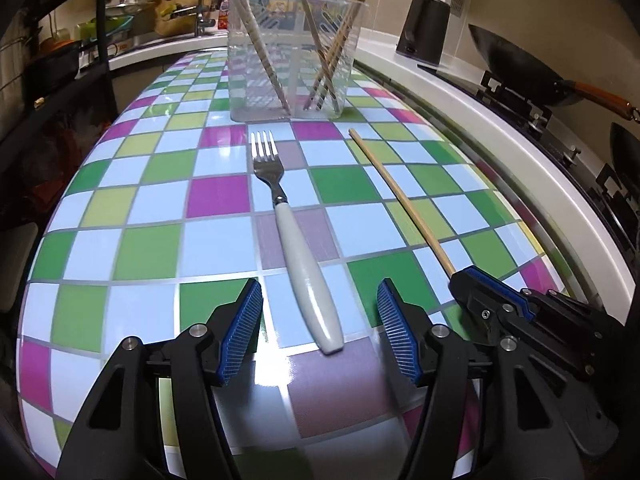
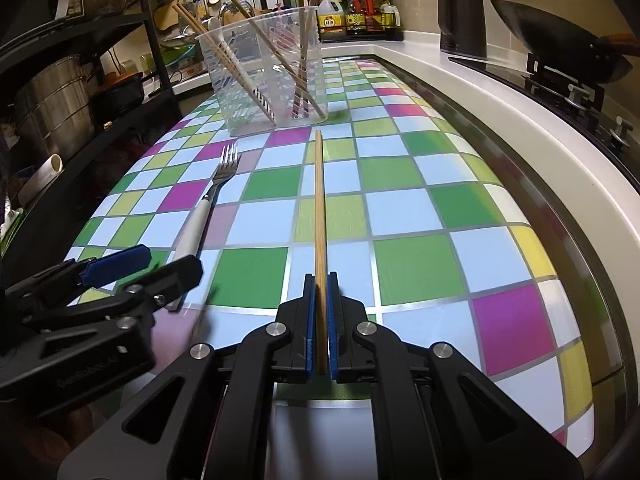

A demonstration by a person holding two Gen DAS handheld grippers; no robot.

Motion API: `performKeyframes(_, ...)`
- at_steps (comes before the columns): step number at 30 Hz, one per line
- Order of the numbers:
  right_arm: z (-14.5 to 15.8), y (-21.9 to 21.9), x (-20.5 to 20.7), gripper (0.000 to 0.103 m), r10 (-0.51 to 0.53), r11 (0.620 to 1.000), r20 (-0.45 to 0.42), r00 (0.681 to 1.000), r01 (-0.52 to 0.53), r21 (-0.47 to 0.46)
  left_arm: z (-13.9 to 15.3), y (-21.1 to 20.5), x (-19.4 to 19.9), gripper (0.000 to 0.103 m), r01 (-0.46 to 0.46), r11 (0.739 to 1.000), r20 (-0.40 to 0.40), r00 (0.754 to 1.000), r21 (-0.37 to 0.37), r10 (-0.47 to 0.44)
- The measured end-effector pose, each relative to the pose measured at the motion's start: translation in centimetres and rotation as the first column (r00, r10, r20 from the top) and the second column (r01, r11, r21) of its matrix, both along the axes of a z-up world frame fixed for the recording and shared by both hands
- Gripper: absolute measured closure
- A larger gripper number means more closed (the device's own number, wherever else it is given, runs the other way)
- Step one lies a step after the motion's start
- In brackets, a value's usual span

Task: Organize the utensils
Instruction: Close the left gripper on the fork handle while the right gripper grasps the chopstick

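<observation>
Your left gripper [image 1: 320,328] has its jaws open, straddling the butt of the fork [image 1: 298,248] without touching it. The fork lies flat on the tabletop [image 1: 152,240], tines toward the clear plastic holder [image 1: 294,56].

Your right gripper [image 2: 319,320] has its jaws closed on the near end of a single wooden chopstick [image 2: 319,200], which points straight at the holder.

Handling, as a judgement: the fork is stiff with a smooth, glossy white handle, likely slick. Take it at the thick part of the handle, not the narrow metal neck. The chopstick is light, rigid and thin, and held at one end it may pivot in the pads.

The surface is glossy checked vinyl, reflective, probably low friction, so the fork may skate if nudged. The holder already stands with several chopsticks leaning inside. Around you are a white counter edge, a wok [image 1: 532,64] on the stove and a dark rack of pots.
</observation>
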State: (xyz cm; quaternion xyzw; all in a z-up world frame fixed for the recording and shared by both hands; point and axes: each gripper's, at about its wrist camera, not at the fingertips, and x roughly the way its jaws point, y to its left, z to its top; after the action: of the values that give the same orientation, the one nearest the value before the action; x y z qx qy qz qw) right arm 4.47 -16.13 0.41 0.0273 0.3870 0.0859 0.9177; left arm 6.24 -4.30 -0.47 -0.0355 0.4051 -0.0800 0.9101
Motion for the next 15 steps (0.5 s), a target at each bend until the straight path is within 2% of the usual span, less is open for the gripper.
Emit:
performKeyframes(4, 0.0, 0.0, -0.1, 0.097, 0.001, 1.000, 0.001, 1.000, -0.001, -0.004, -0.1, -0.7, 0.2, 0.047, 0.000, 0.999, 0.003, 1.000, 0.043, 0.000)
performKeyframes(6, 0.0, 0.0, -0.1, 0.097, 0.003, 1.000, 0.003, 1.000, -0.003, -0.005, -0.1, -0.8, 0.2, 0.054, 0.002, 0.997, 0.007, 1.000, 0.071, -0.003)
performKeyframes(8, 0.0, 0.1, -0.1, 0.097, 0.004, 1.000, 0.003, 1.000, -0.004, -0.006, 0.0, -0.6, 0.2, 0.072, -0.008, 0.996, 0.010, 1.000, 0.086, 0.008)
performKeyframes(10, 0.0, 0.1, -0.1, 0.097, 0.004, 1.000, 0.001, 1.000, -0.004, -0.004, 0.0, 0.0, 0.2, 0.081, -0.024, 0.996, 0.009, 1.000, 0.084, 0.023)
performKeyframes(15, 0.0, 0.5, -0.2, 0.097, 0.010, 1.000, -0.002, 1.000, -0.010, -0.001, 0.1, 1.7, -0.3, 0.085, -0.041, 0.997, 0.004, 0.999, 0.065, 0.041)
